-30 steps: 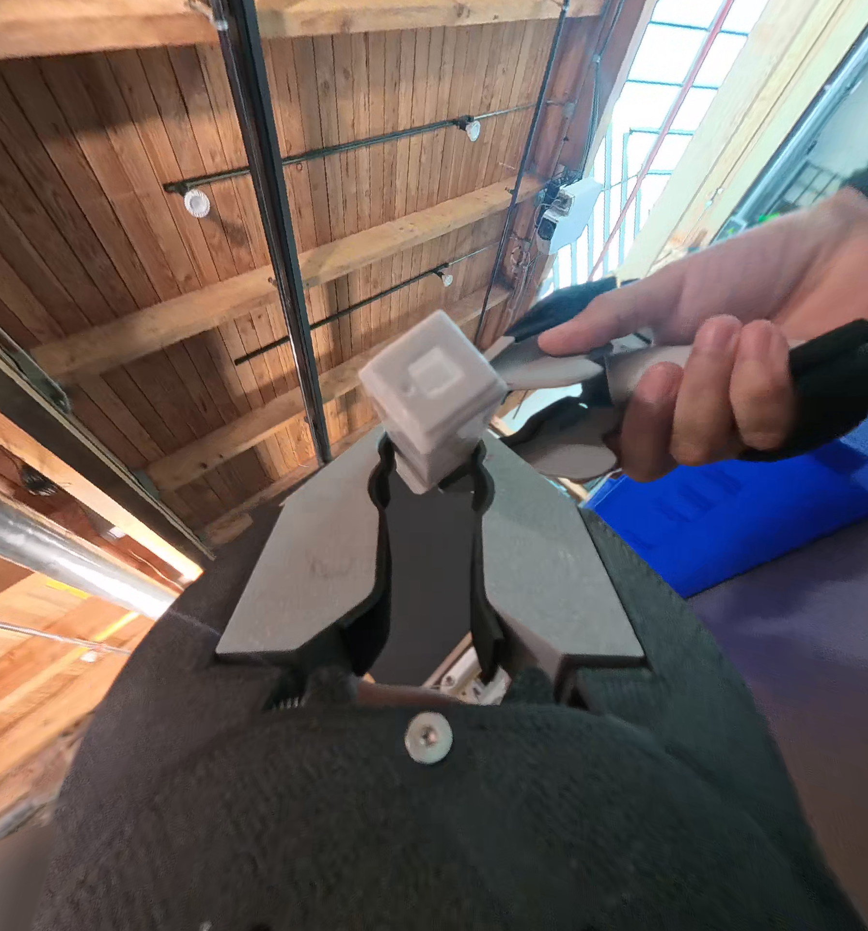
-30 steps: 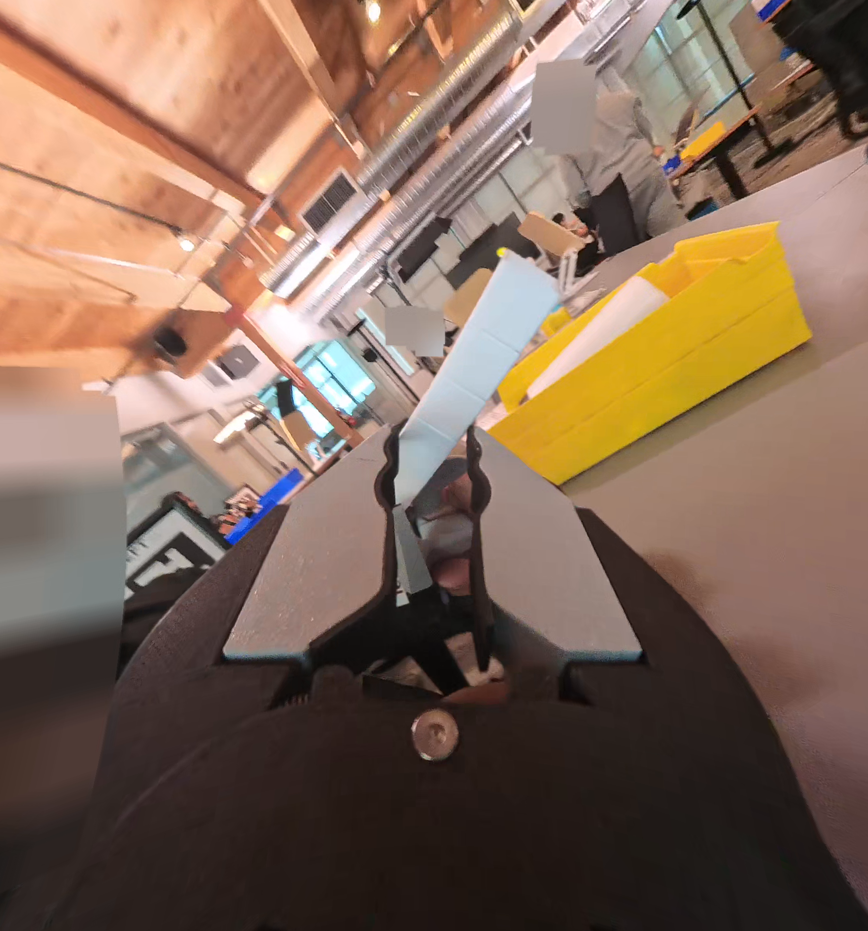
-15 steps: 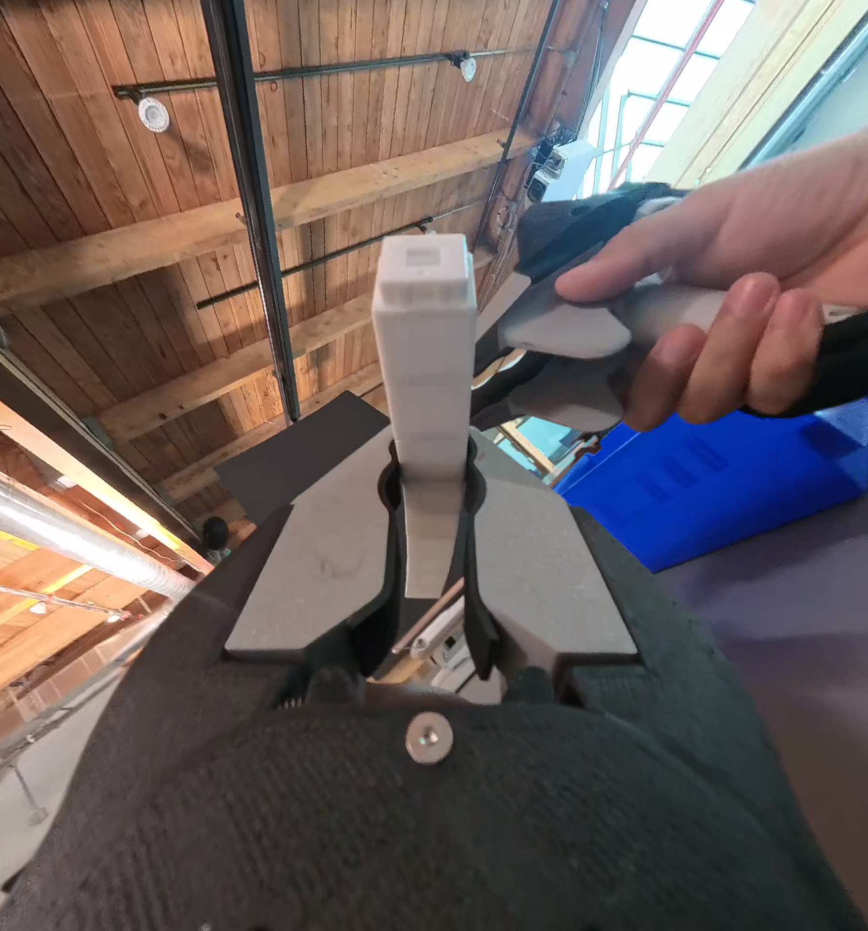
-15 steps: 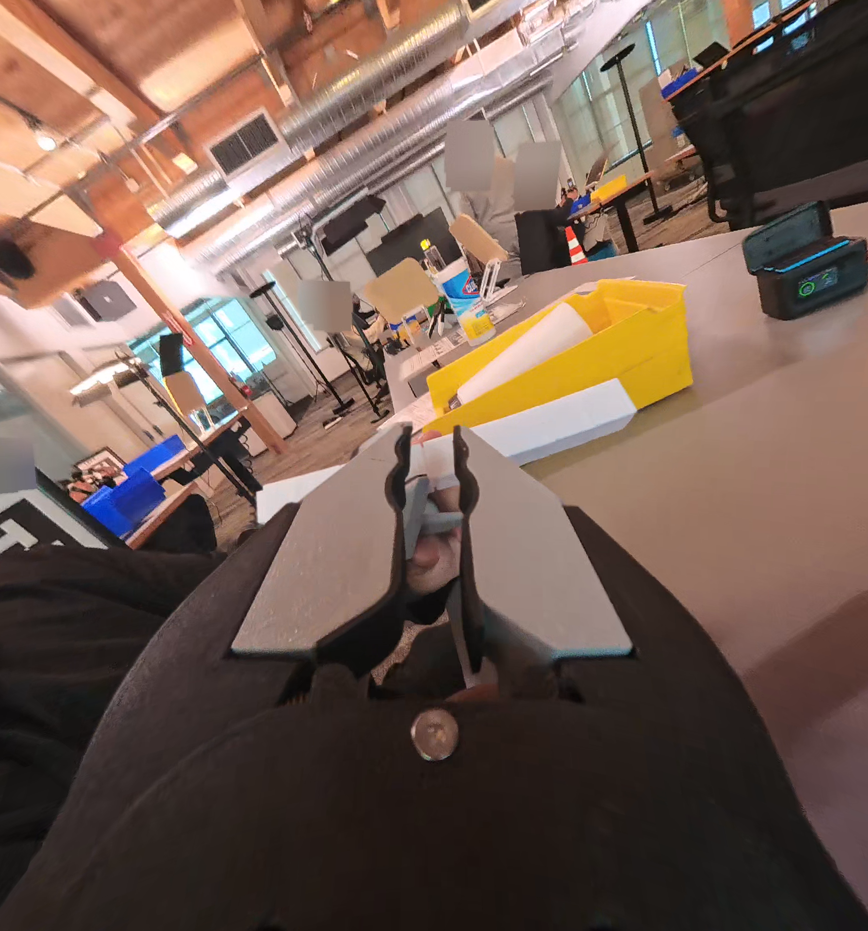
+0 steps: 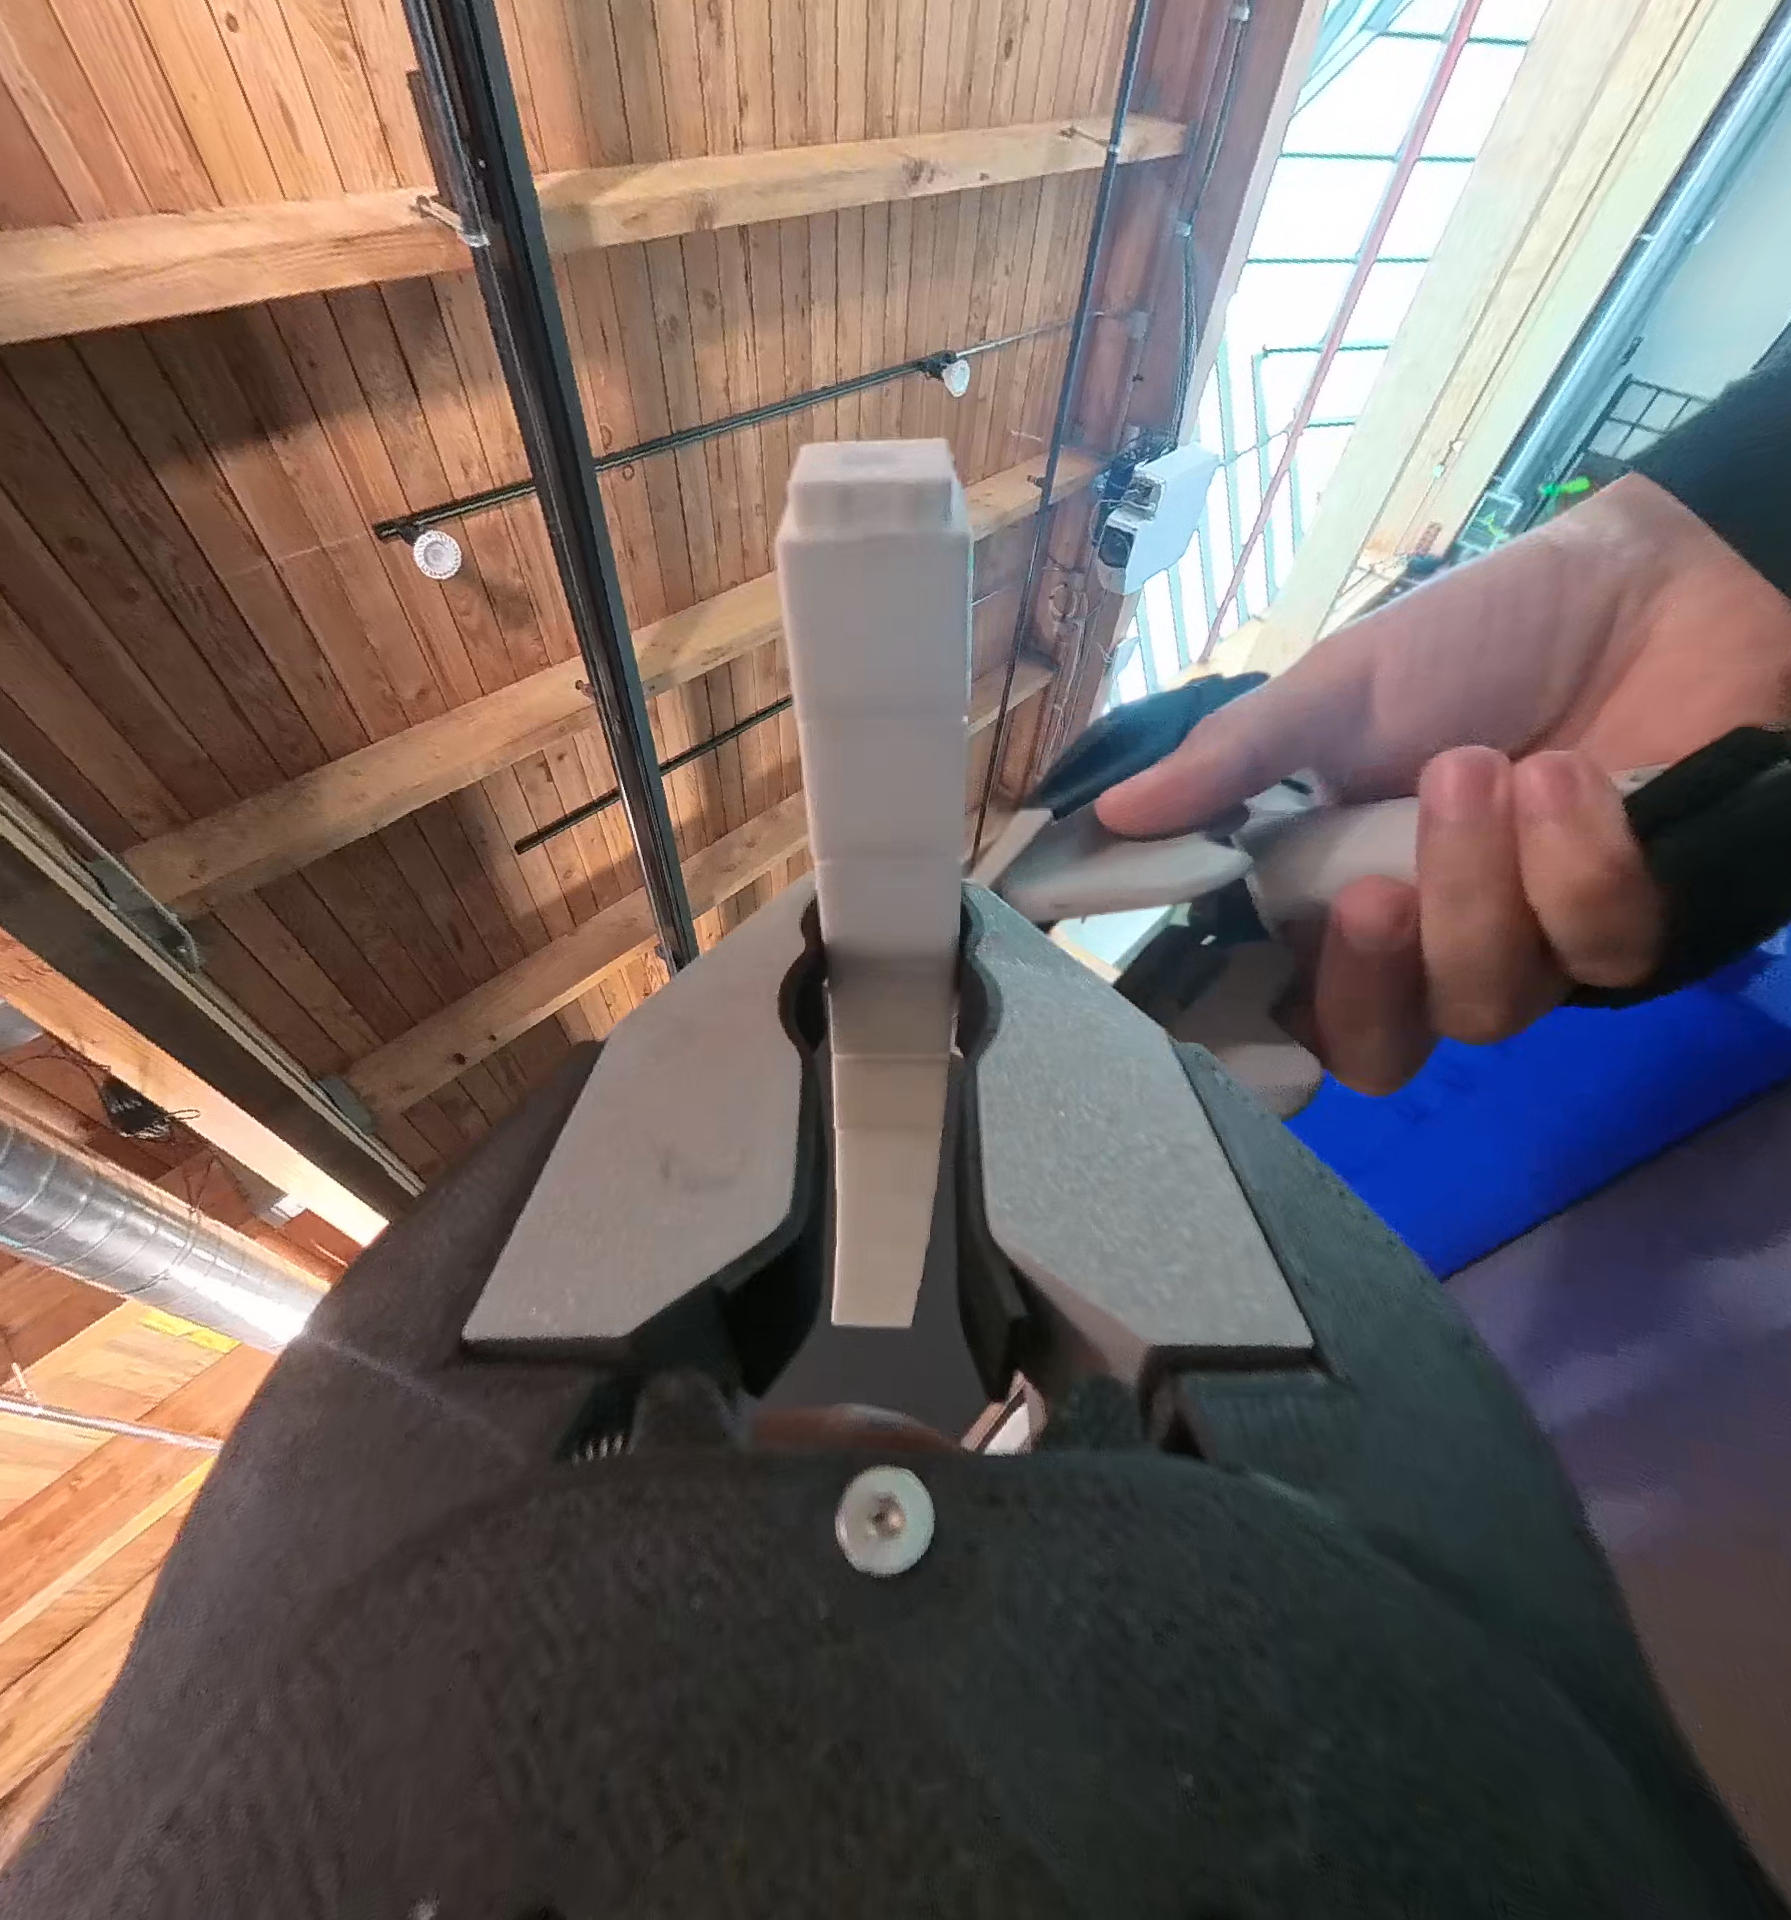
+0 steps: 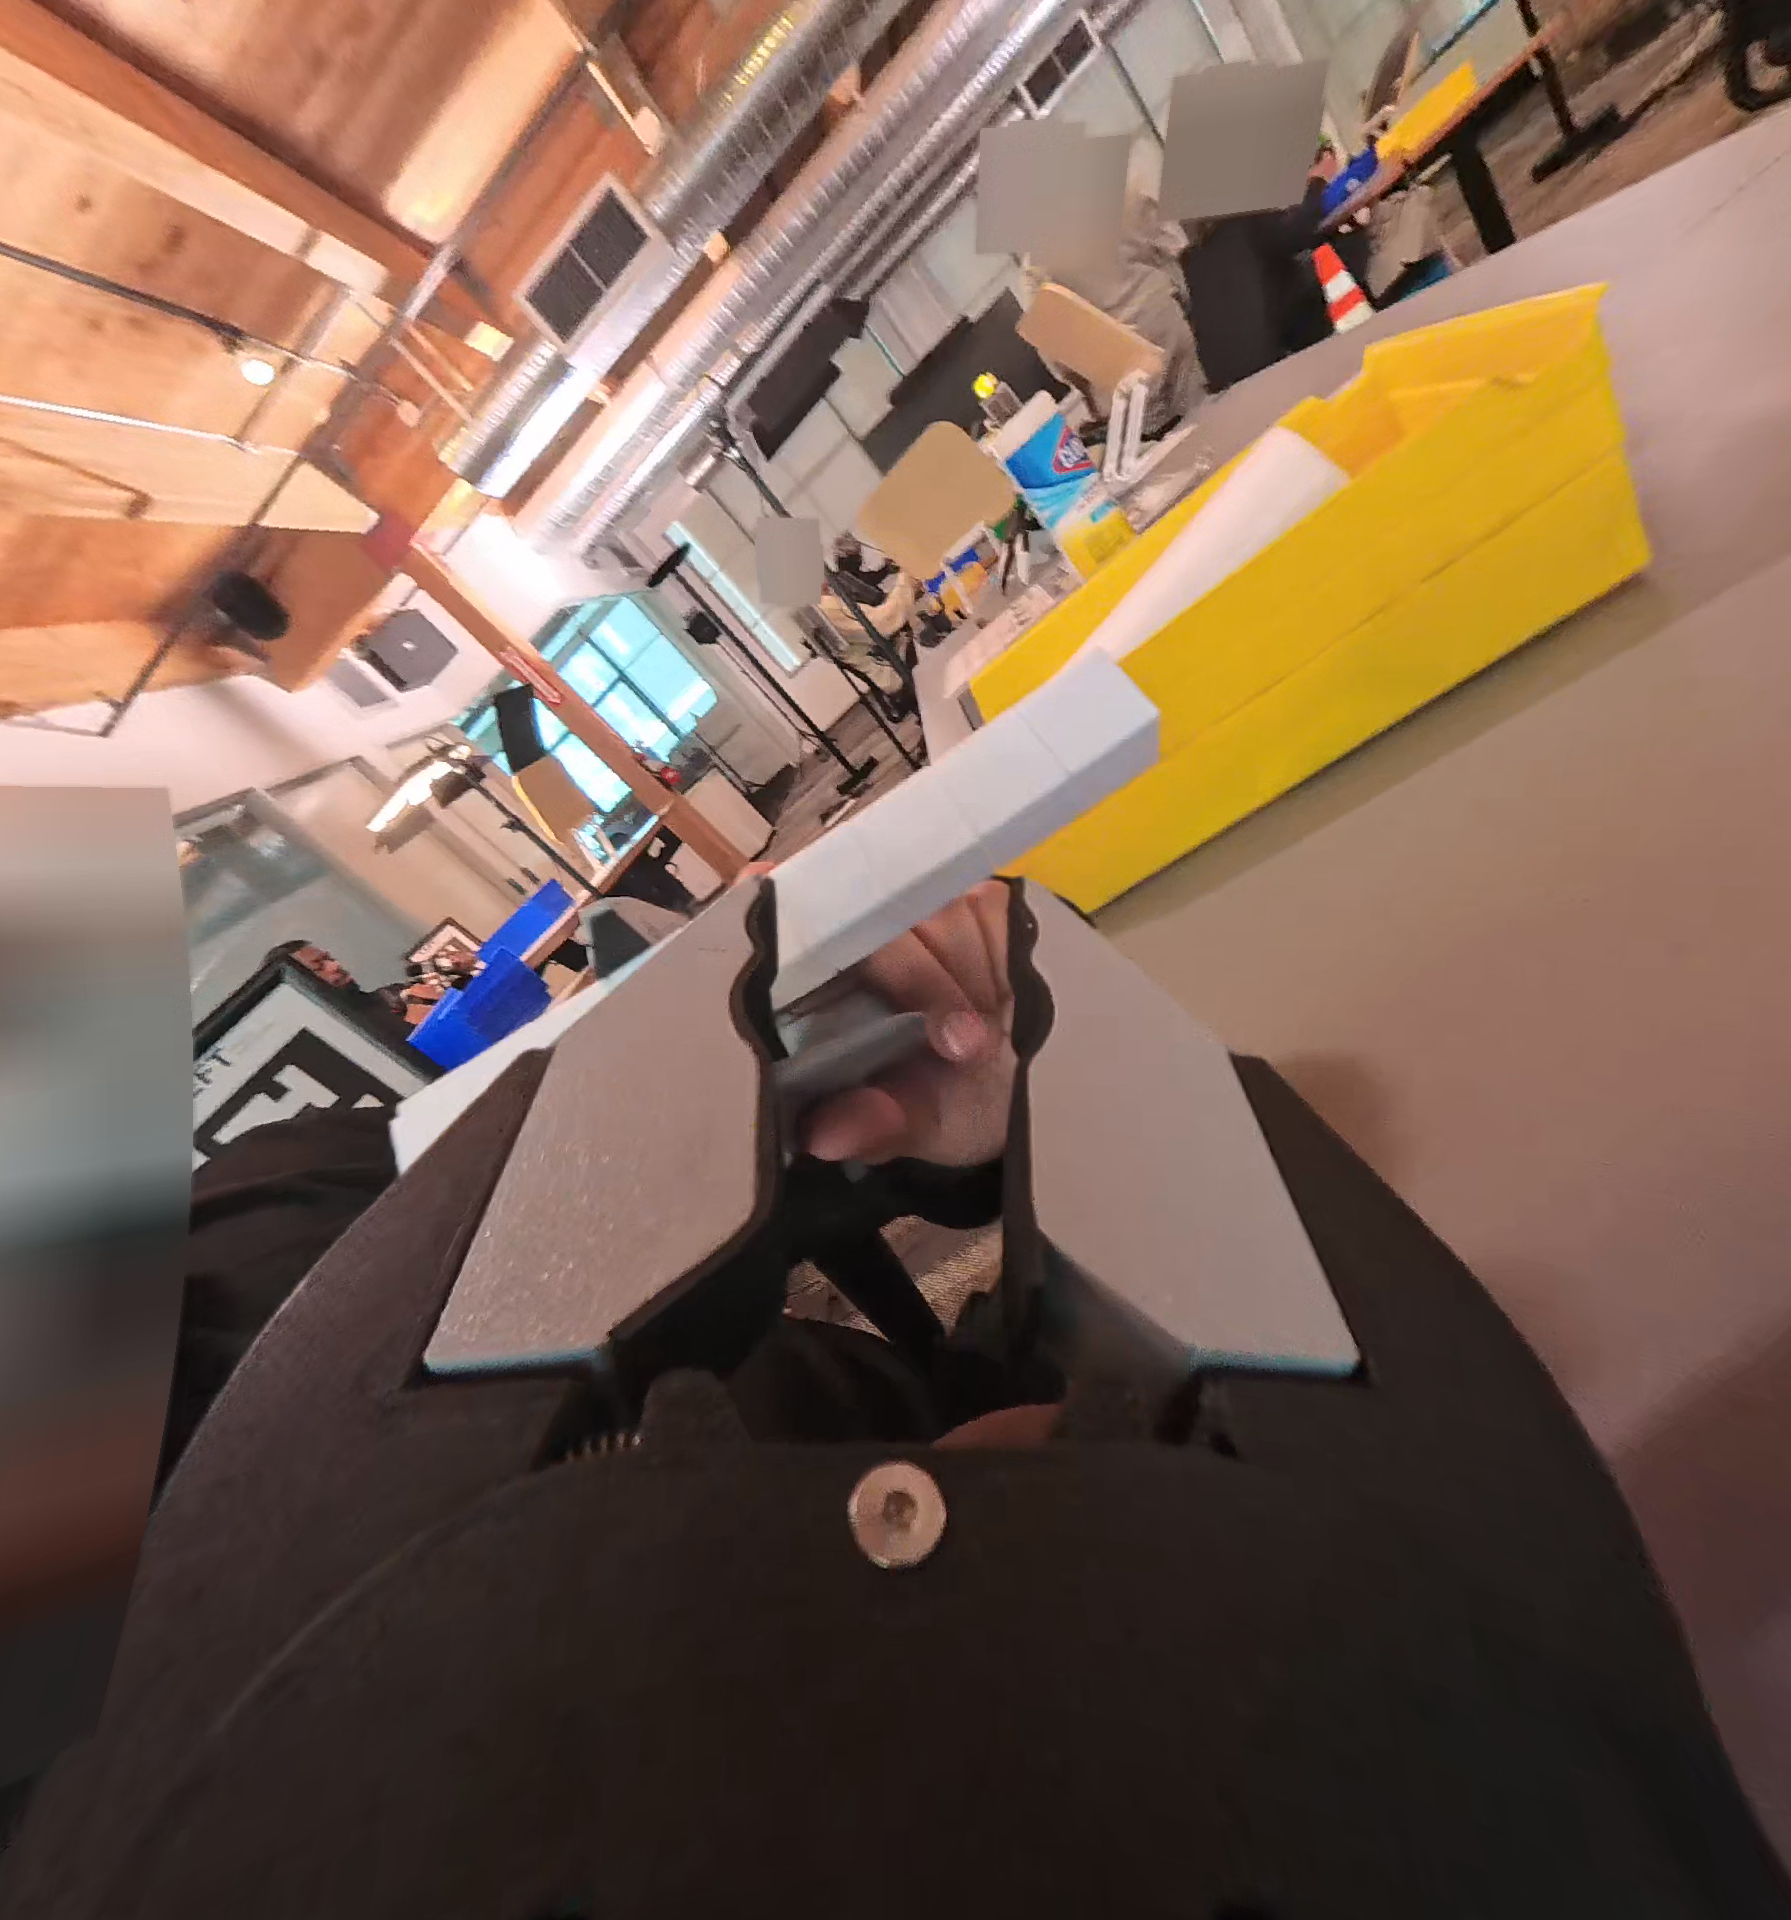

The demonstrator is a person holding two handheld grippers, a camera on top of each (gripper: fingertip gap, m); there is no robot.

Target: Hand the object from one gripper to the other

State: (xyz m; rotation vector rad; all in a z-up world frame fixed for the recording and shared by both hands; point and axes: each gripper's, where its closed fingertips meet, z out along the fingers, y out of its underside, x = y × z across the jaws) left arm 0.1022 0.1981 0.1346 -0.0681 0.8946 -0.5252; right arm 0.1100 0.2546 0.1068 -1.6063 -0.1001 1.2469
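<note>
Left gripper (image 5: 886,935) clamped; right gripper (image 6: 896,914) spread wide (hand-held).

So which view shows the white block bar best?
The left wrist view: the white block bar stands full length, clamped by the left gripper. In the right wrist view, it is partly hidden behind the right gripper.

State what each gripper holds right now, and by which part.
The left gripper is shut on the white segmented bar, gripping its lower half, the upper half free above. The right gripper is open and holds nothing.
</note>
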